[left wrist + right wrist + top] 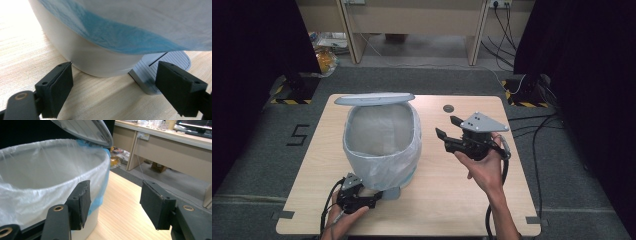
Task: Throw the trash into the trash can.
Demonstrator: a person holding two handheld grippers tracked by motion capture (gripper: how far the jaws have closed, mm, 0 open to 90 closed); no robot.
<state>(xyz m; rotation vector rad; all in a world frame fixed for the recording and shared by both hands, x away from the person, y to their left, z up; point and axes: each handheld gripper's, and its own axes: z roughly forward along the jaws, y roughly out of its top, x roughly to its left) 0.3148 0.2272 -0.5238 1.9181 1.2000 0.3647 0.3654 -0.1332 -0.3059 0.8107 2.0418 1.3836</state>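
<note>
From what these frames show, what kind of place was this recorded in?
Probably an indoor lab or recording bay: a wooden table between black curtains, hazard-taped stand bases on grey carpet, a workbench with wall sockets behind.

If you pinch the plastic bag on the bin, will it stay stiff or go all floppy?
Probably floppy: the bag looks thin, see-through and wrinkled where it drapes over the bin. It likely weighs very little. It may slip between smooth fingers, and could tear if tugged hard.
</note>
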